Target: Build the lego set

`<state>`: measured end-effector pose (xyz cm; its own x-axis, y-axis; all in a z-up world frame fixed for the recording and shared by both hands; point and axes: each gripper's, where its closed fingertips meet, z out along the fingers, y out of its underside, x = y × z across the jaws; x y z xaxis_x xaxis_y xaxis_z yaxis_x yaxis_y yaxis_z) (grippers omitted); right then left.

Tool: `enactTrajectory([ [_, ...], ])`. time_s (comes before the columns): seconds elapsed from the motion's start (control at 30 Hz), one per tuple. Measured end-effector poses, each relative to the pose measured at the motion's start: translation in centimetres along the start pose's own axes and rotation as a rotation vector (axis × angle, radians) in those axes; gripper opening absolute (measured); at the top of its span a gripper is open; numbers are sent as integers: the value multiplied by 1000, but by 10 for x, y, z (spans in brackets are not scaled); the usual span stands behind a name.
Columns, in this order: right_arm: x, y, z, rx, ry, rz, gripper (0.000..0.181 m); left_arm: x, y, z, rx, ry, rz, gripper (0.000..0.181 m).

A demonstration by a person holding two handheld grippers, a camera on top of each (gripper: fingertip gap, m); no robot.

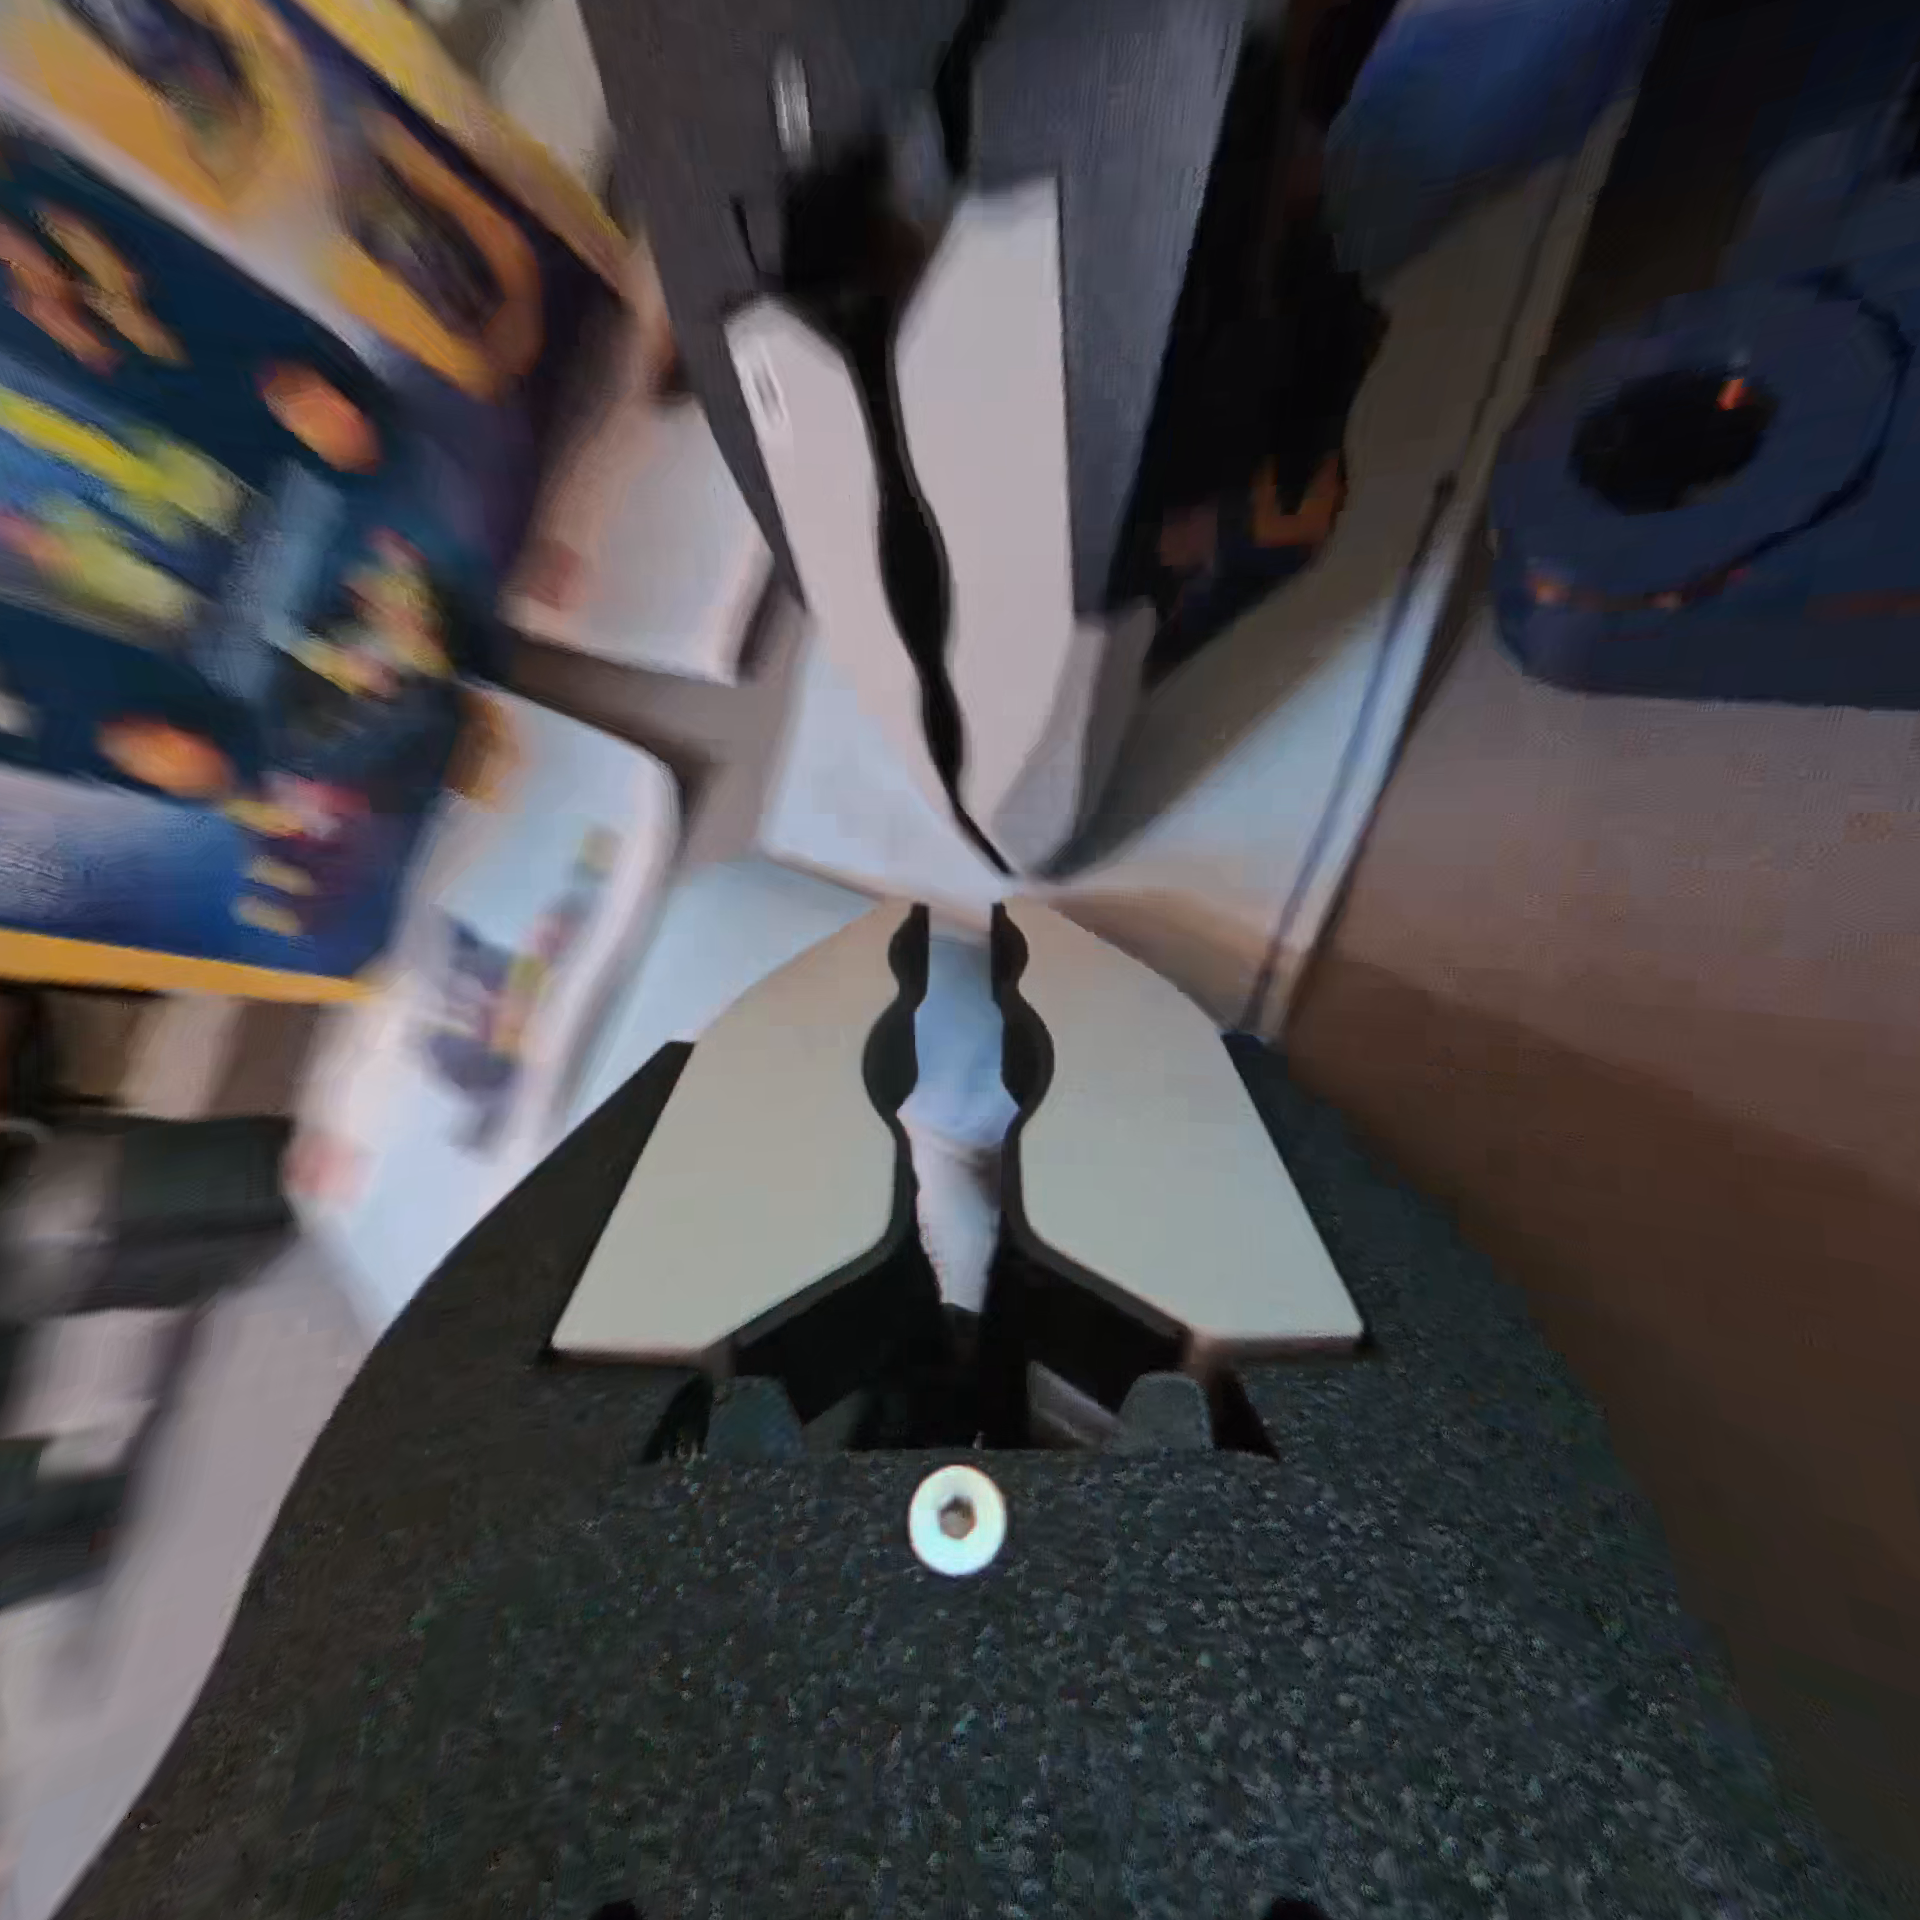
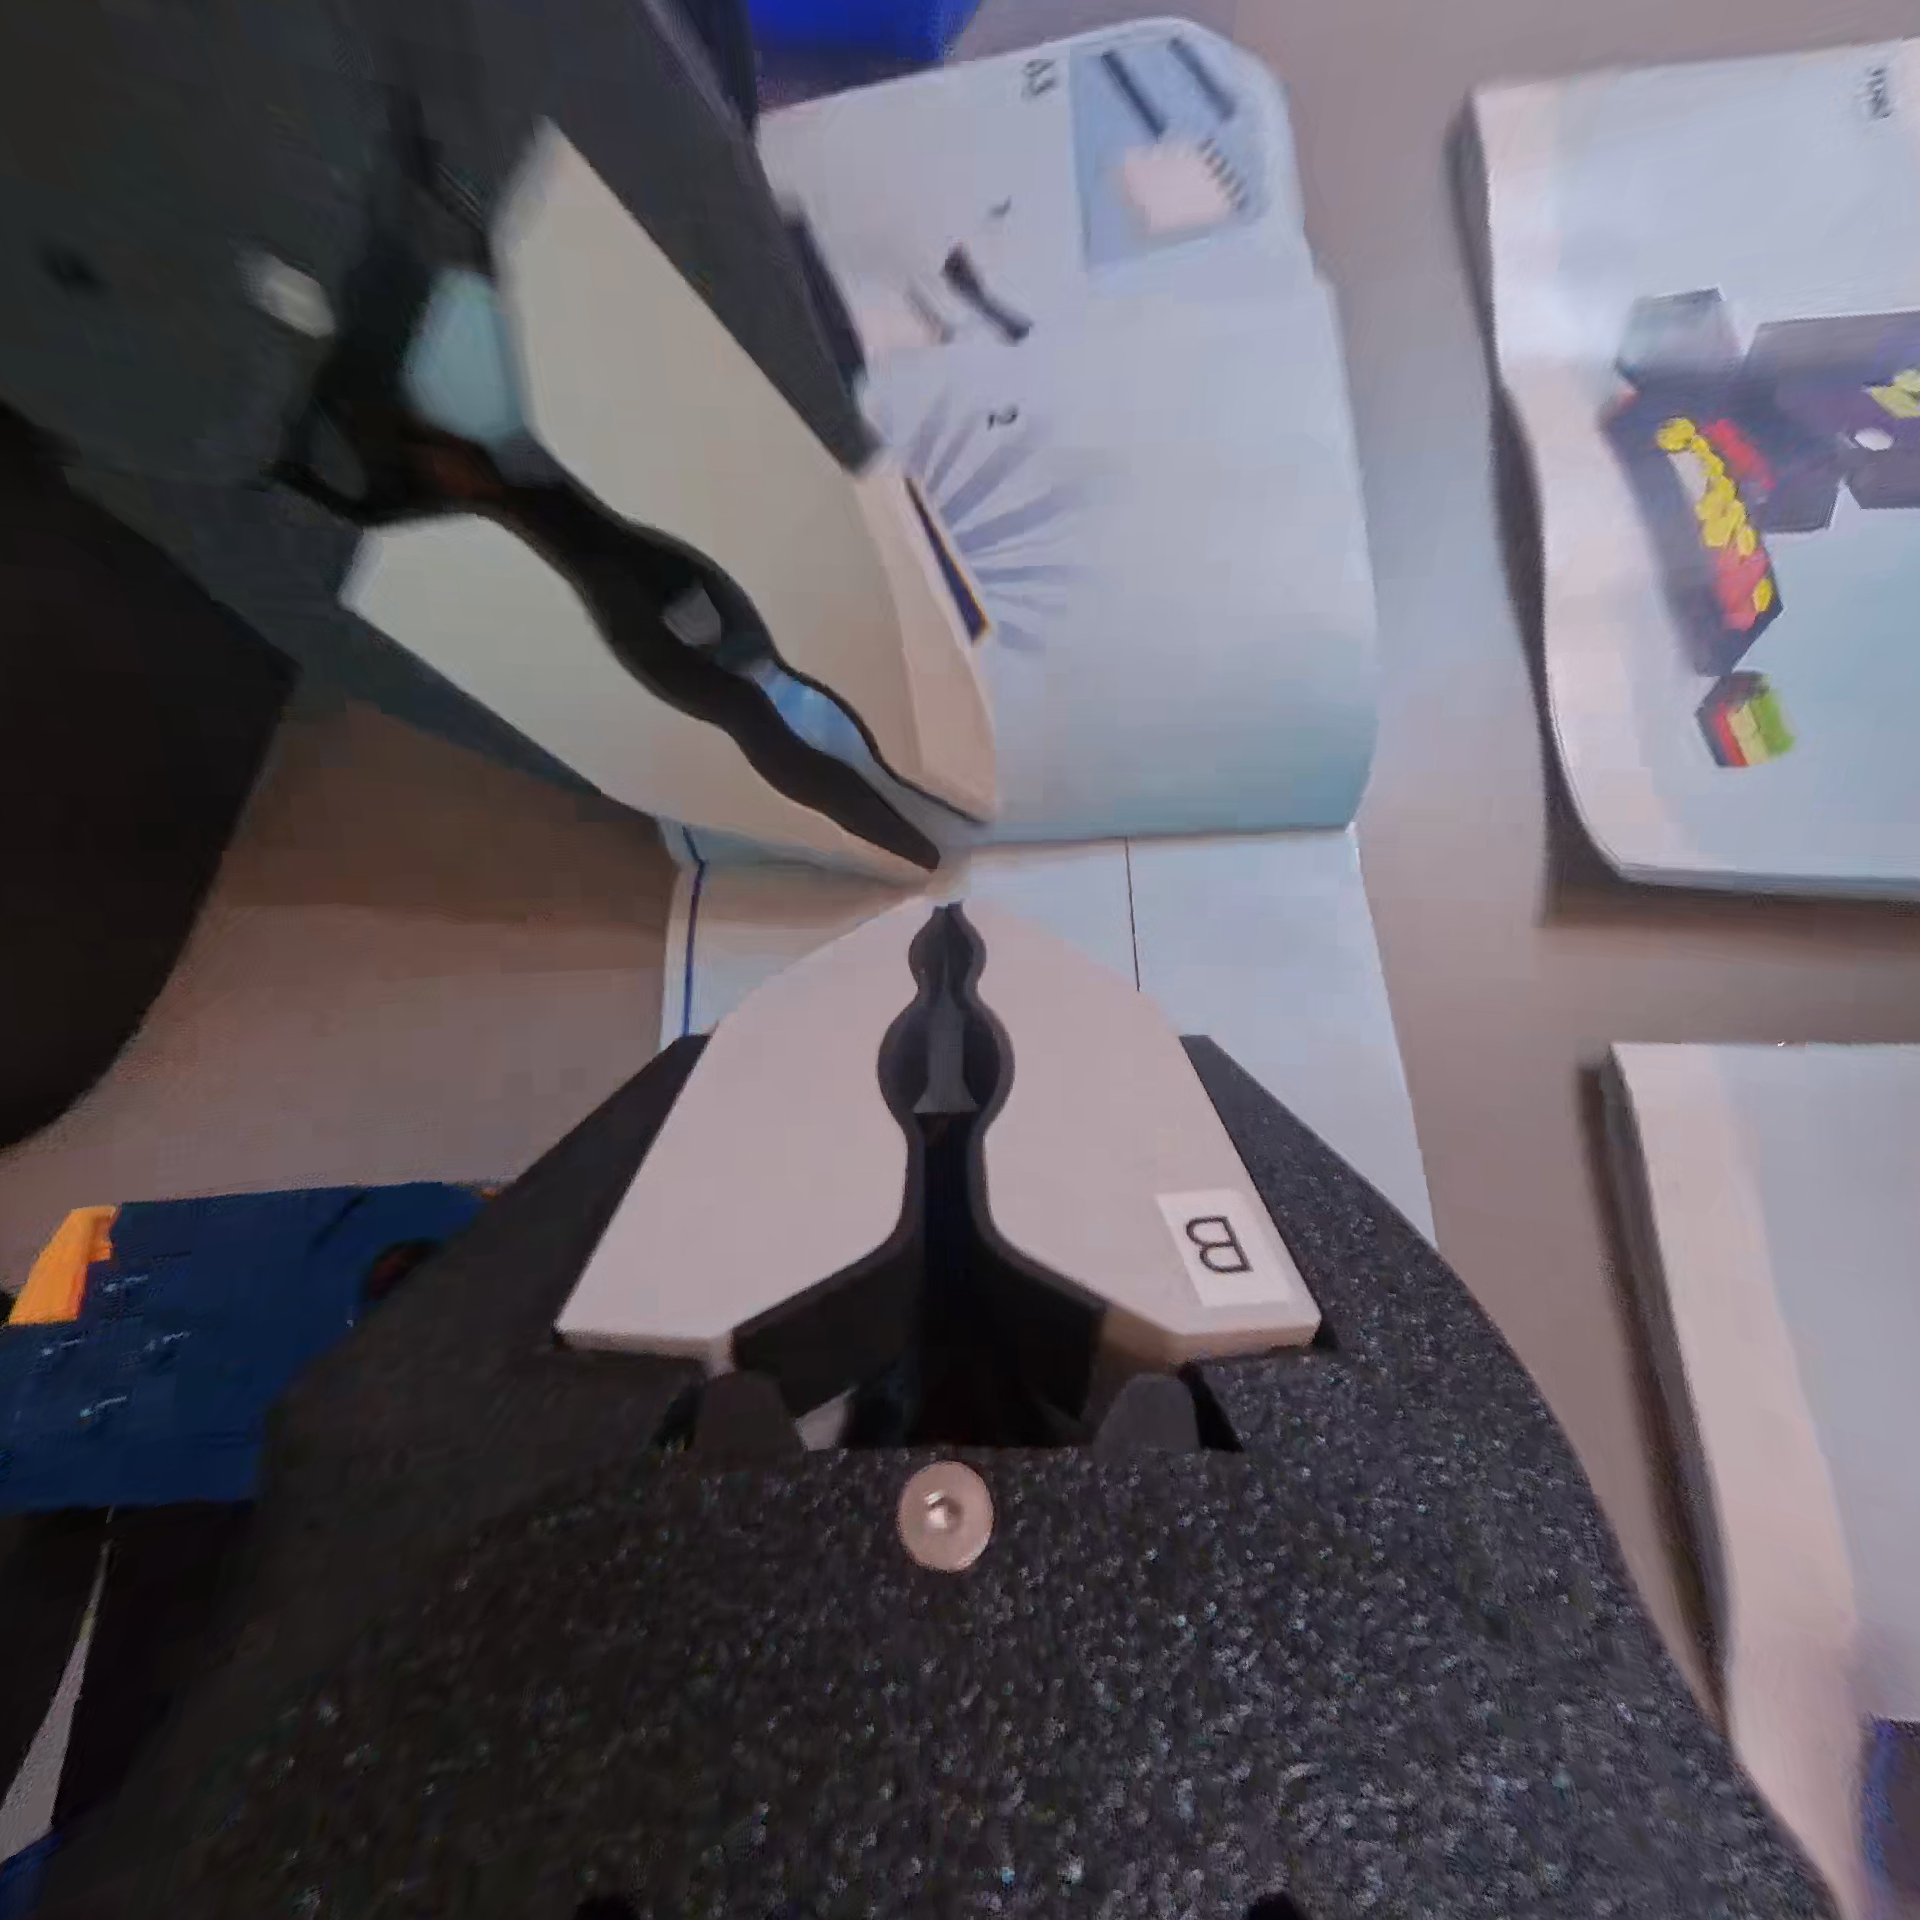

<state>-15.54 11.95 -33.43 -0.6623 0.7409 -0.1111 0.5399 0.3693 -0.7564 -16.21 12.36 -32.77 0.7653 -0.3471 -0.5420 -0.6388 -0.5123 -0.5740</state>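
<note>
An open light-blue instruction booklet [image 2: 1195, 623] lies on the brown table [image 2: 416, 987]. One of its pages curls upward. My right gripper [image 2: 948, 912] is shut, its tips pinched on the lower corner of that page [image 1: 883, 810]. It also shows in the left wrist view [image 1: 1000, 868], coming down from above. My left gripper [image 1: 956, 920] stands tip to tip with it. Its fingers [image 1: 790, 1174] are a narrow gap apart, with blue paper showing between them and nothing pressed. It shows at the upper left of the right wrist view [image 2: 914, 847].
A blue and yellow Lego box [image 1: 208, 520] stands at the left. A dark blue Lego build [image 1: 1704, 488] sits at the right, and shows in the right wrist view [image 2: 156, 1340] with an orange piece. Two more booklets [image 2: 1714, 520] [image 2: 1766, 1351] lie to the right. Both grippers' tips are close together, under 4 cm apart.
</note>
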Motion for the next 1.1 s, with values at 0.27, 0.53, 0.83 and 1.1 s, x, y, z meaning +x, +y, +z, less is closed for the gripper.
enactTrajectory([
  [0.27,11,11,-14,19,-31,118,0,-7,32,-16,25,117,-473,22],
  [0.53,5,-40,0,92,-76,224,0,-1,28,-16,4,42,-349,5],
  [0.83,11,-27,25,40,-313,555,0,-8,51,-31,-37,125,-573,18],
  [1.1,11,-24,25,36,-250,458,0,-23,102,-66,-62,35,-730,3],
])
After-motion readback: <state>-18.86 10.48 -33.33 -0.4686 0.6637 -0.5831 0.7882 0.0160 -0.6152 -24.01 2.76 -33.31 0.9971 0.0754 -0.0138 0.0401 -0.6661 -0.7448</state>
